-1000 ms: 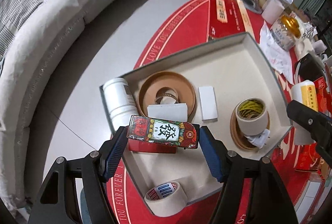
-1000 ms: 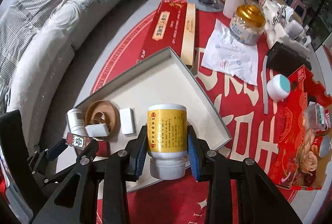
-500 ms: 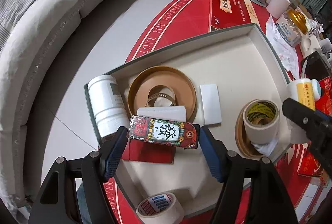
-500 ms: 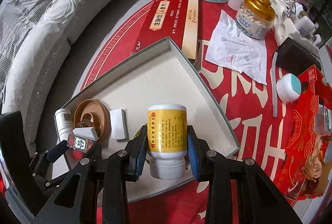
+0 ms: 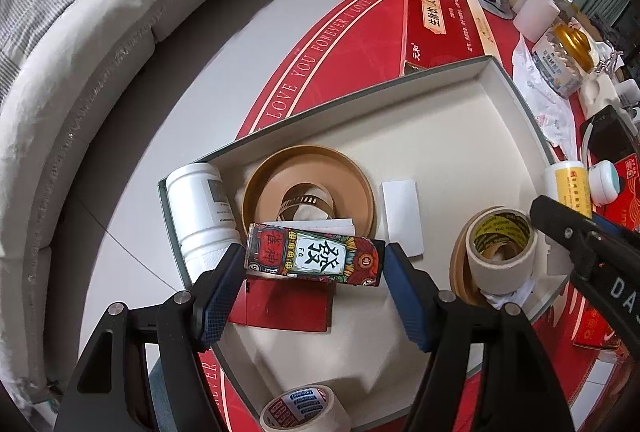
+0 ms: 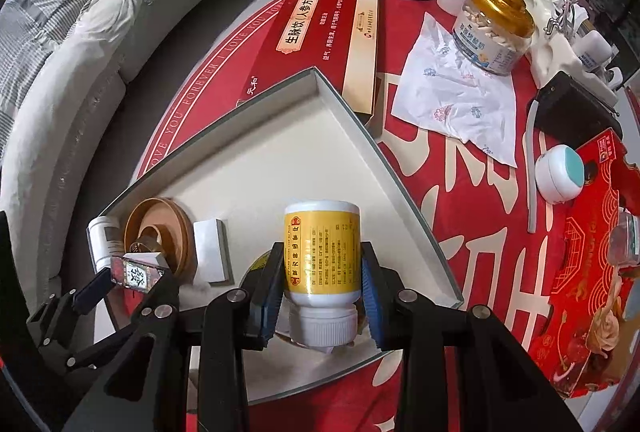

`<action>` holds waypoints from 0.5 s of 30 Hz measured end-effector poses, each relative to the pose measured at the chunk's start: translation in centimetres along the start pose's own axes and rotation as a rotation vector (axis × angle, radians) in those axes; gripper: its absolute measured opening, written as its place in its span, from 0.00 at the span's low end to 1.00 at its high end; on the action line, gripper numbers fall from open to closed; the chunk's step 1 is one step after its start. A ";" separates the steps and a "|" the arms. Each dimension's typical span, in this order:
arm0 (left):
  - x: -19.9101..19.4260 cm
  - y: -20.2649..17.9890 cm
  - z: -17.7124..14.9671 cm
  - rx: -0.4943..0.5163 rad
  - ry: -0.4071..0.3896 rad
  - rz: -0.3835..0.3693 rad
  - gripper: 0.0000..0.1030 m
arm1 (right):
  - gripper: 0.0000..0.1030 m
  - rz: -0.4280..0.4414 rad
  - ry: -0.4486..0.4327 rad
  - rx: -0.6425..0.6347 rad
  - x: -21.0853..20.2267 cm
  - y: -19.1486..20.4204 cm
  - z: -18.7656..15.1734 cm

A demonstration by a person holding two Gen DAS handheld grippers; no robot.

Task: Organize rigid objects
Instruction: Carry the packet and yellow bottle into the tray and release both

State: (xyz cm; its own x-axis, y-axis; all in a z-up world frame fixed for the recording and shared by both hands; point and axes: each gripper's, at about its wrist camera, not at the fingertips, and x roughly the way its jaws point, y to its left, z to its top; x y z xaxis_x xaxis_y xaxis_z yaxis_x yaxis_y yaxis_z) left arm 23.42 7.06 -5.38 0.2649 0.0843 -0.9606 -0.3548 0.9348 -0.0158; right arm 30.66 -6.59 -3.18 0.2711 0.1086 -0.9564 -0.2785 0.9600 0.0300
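Leftmost, lying on its side against the tray's near-left wall: white bottle (image 5: 200, 216), tucked into the corner, likely to leave the middle free. Next to it, a brown ring-shaped dish (image 5: 310, 168) with a metal band and a folded white slip inside. Just in front and above, left gripper (image 5: 315, 272) pinching a small printed box (image 5: 316, 255) by its two short ends, blue pads flush against them, box held level over a flat red packet (image 5: 286, 306) on the tray floor. Lengthwise grip presumably chosen so the box can be lowered flat beside the packet without twisting. Right of the dish, a white rectangular block (image 5: 402, 216) lying flat. Farther right, a roll of tape (image 5: 500, 256) standing on a brown disc near the right wall. Outside the near edge, another tape roll (image 5: 306, 410), not yet in the tray (image 5: 400, 100).

Over the tray's right half, right gripper (image 6: 320, 296) clamped on a yellow-labelled bottle (image 6: 322, 256), pads pressing the label from both sides, white cap toward the camera, base pointing away. Held horizontally above the floor of the tray, seemingly so as to be laid down on its side like the white one. Far half of the tray bare, so plenty of room for both items. Beyond the right wall, on the red tablecloth (image 6: 452, 200): a paper napkin (image 6: 456, 108), a gold-lidded jar (image 6: 494, 28), a small teal-topped tub (image 6: 558, 172).
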 end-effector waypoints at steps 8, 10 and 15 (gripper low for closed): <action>0.3 -0.2 0.0 0.007 0.003 0.001 0.71 | 0.36 -0.003 0.004 0.002 0.4 0.0 0.2; 0.4 -0.2 0.0 0.005 0.008 -0.001 0.71 | 0.36 -0.009 0.005 0.001 0.5 0.0 0.3; 0.6 -0.4 0.0 0.002 0.010 -0.017 0.71 | 0.36 -0.013 0.005 0.001 0.8 0.0 0.3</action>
State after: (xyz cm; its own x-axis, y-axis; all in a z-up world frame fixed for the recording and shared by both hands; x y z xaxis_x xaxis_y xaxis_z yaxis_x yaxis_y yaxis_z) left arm 23.72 6.71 -5.96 0.2618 0.0651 -0.9629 -0.3487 0.9367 -0.0315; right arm 31.10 -6.42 -3.83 0.2698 0.0946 -0.9583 -0.2741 0.9616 0.0177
